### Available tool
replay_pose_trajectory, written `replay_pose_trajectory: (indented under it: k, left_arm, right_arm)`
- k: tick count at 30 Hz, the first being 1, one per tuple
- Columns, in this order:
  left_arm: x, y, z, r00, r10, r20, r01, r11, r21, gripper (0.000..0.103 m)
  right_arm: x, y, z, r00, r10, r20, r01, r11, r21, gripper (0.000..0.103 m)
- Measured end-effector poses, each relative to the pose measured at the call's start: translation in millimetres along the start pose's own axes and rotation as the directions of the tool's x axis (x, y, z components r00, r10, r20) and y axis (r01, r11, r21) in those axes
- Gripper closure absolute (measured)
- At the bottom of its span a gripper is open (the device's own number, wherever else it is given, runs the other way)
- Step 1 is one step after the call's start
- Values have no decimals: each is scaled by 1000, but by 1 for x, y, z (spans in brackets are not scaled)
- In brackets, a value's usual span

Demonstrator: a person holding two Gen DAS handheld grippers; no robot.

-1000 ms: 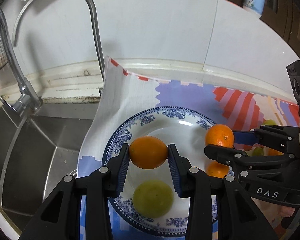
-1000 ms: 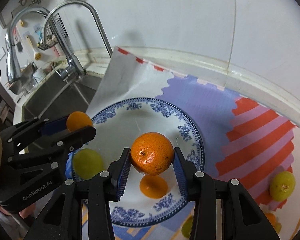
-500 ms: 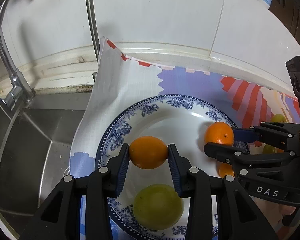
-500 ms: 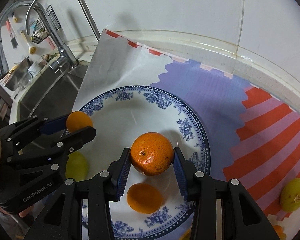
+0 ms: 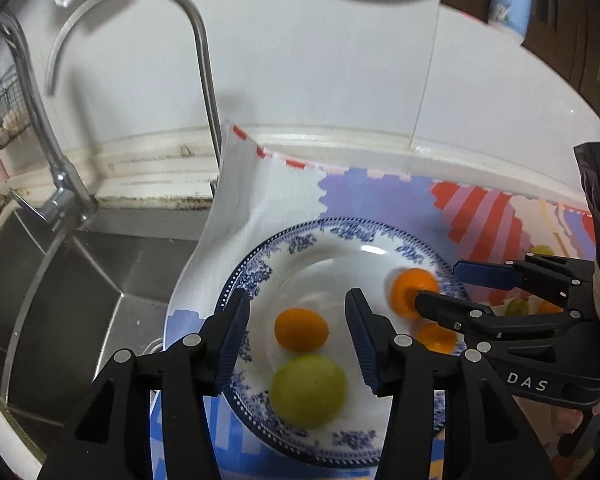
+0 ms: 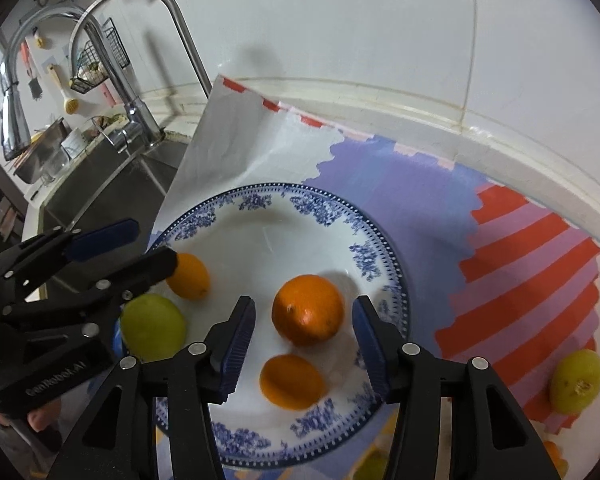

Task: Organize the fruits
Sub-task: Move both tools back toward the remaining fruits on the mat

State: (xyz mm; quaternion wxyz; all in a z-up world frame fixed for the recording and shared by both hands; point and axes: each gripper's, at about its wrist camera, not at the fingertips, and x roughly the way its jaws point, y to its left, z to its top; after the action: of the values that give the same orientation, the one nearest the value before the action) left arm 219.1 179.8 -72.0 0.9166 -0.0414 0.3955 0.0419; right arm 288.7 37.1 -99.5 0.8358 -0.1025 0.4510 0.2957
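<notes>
Four round fruits sit on the plate (image 6: pixel 384 264); both claws, left (image 5: pixel 296 340) and right (image 6: pixel 304 340), are spread. Smooth, firm oranges (image 6: pixel 307 309) probably roll; grip across the middle.

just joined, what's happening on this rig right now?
A person with two handheld grippers is sorting fruit onto a blue-patterned plate beside the sink. Both the left gripper and right gripper are open, each with an orange sitting free on the plate between its fingers: small orange and larger orange. Another orange and a green fruit also sit on the plate. One green fruit lies off it on the cloth.
</notes>
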Motion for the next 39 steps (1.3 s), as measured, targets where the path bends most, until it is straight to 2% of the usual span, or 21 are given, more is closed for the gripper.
replay_pose_trajectory:
  k: [8, 11, 13, 22, 33, 39]
  left_arm:
    - [-54, -22, -4, 994, -19, 109, 18, 1000, 12, 44]
    - [-72, -32, -8, 989, -46, 139, 45, 999, 11, 38]
    - [-83, -40, -11, 986, -58, 156, 56, 998, 15, 35]
    - [-119, -74, -26, 970, -81, 230, 72, 996, 50, 22]
    - [-127, -109, -52, 960, -87, 268, 67, 994, 82, 20]
    - [-112, -128, -68, 964, -102, 246, 71, 989, 131, 21]
  right_arm:
    - [-59, -1, -16, 992, -52, 117, 50, 999, 20, 51]
    - [-83, -2, -25, 985, -78, 155, 73, 997, 35, 45]
    - [-96, -3, -30, 980, -97, 175, 90, 995, 48, 45]
    - [-155, -12, -60, 940, -207, 270, 187, 978, 96, 45]
    - [-192, -36, -105, 896, -327, 301, 280, 941, 190, 45]
    - [-192, -52, -127, 893, -359, 273, 302, 925, 230, 45]
